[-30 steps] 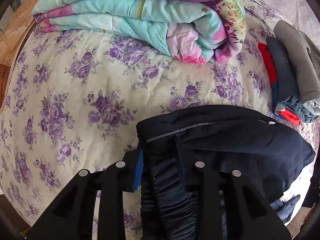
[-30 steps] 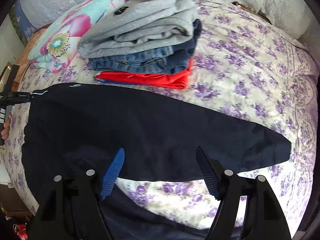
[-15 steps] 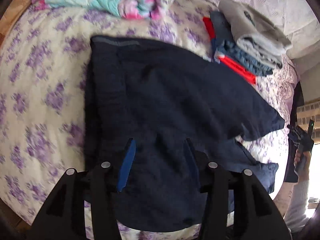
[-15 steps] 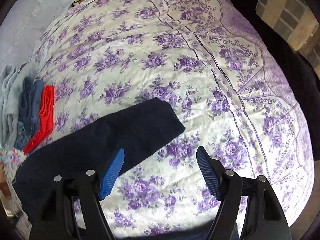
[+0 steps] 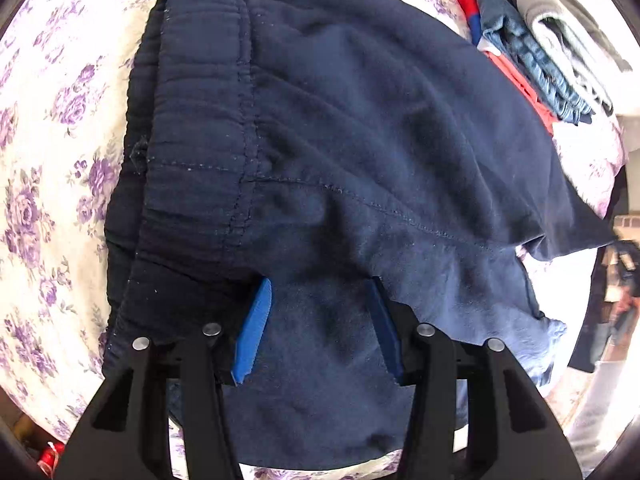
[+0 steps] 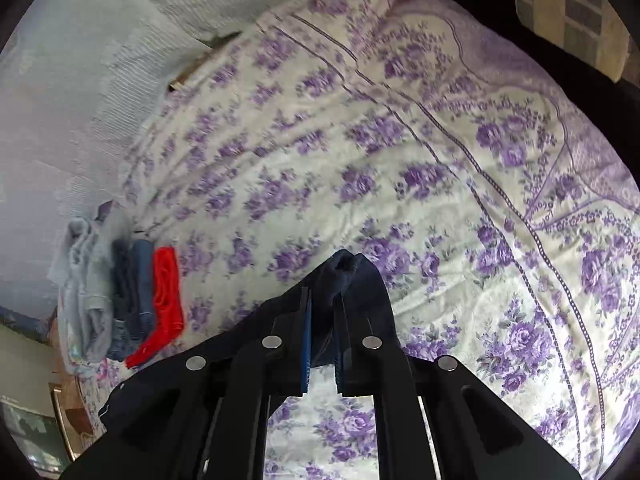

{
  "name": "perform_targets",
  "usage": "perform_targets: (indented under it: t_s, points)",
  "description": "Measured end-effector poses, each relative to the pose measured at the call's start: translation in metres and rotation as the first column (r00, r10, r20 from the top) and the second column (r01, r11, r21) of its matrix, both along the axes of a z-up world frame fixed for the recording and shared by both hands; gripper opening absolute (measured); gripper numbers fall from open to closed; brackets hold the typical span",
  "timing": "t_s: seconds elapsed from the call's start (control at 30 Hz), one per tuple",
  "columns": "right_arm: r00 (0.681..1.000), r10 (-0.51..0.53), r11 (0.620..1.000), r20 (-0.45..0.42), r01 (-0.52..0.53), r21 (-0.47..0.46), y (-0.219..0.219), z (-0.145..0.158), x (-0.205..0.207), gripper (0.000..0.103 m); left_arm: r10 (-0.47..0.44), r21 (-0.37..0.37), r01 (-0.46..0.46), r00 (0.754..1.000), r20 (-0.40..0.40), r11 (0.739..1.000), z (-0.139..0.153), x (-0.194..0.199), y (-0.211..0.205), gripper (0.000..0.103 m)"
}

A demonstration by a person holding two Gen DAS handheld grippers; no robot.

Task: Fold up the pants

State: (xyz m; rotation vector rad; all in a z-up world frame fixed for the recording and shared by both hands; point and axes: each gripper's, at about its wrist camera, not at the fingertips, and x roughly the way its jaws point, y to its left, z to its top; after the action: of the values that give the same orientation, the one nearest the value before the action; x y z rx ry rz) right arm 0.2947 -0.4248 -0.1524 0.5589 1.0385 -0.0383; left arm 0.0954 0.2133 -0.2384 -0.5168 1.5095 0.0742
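Dark navy pants (image 5: 328, 128) lie spread on the floral bed sheet, waistband at the upper left, legs running right. My left gripper (image 5: 320, 292) is open and hovers just over the seat of the pants, its blue pads (image 5: 254, 328) apart with fabric showing between them. In the right wrist view my right gripper (image 6: 324, 292) is shut on the end of a pant leg (image 6: 344, 268), which bunches up between the fingers and is lifted off the sheet.
A stack of folded clothes, grey, denim and red (image 5: 536, 40), lies by the pants; it also shows in the right wrist view (image 6: 120, 300). The purple-flowered sheet (image 6: 440, 160) spreads beyond. A white pillow (image 6: 80, 80) lies at the bed's head.
My left gripper let go of the waistband, pulled back and now hovers open over the seat. My right gripper moved to the leg end and closed on it.
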Motion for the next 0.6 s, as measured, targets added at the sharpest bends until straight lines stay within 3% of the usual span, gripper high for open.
perform_targets:
  t_s: [0.07,0.1,0.17,0.3,0.37,0.4,0.43,0.47,0.53,0.6]
  points:
    - [1.000,0.006,1.000,0.015,-0.006,-0.012,-0.004,0.010,-0.018,0.009,-0.012,0.013,0.012,1.000,-0.002,1.000,-0.002,0.000,-0.006,0.049]
    - [1.000,-0.006,1.000,-0.020,0.006,-0.013,-0.010,0.005,-0.029,0.009,-0.013,0.014,0.013,1.000,-0.002,1.000,-0.002,0.000,-0.008,0.049]
    - [0.988,-0.053,0.999,-0.146,0.052,-0.010,-0.021,-0.022,-0.057,0.009,-0.014,0.008,0.014,1.000,-0.001,1.000,-0.002,0.001,-0.013,0.049]
    - [0.923,-0.093,0.995,-0.372,0.070,-0.074,-0.016,-0.092,-0.106,0.010,-0.025,-0.011,0.025,1.000,-0.005,1.000,-0.002,0.000,-0.009,0.049]
    - [0.919,-0.070,0.994,-0.388,0.031,-0.107,-0.010,-0.107,-0.109,0.012,-0.038,-0.012,0.038,0.999,-0.017,0.999,-0.004,0.002,-0.005,0.049]
    - [0.920,-0.053,0.990,-0.389,-0.002,-0.138,-0.007,-0.103,-0.105,0.022,-0.045,-0.010,0.044,0.999,-0.023,0.999,-0.003,0.005,-0.004,0.049]
    - [0.908,-0.047,0.982,-0.416,-0.034,-0.184,-0.005,-0.098,-0.101,0.044,-0.049,-0.009,0.049,0.998,-0.028,0.999,-0.003,0.006,-0.005,0.049]
    - [0.899,-0.052,0.967,-0.436,-0.065,-0.248,-0.004,-0.089,-0.096,0.054,-0.051,-0.008,0.051,0.998,-0.030,0.999,-0.003,0.007,-0.007,0.049]
    - [0.923,-0.052,0.932,-0.382,-0.092,-0.349,-0.002,-0.061,-0.087,0.058,-0.052,-0.008,0.052,0.998,-0.029,0.999,-0.004,0.008,-0.009,0.049]
    - [0.947,-0.010,0.932,-0.322,-0.108,-0.347,-0.003,-0.037,-0.070,0.059,-0.051,-0.006,0.051,0.998,-0.028,0.999,-0.004,0.011,-0.008,0.050]
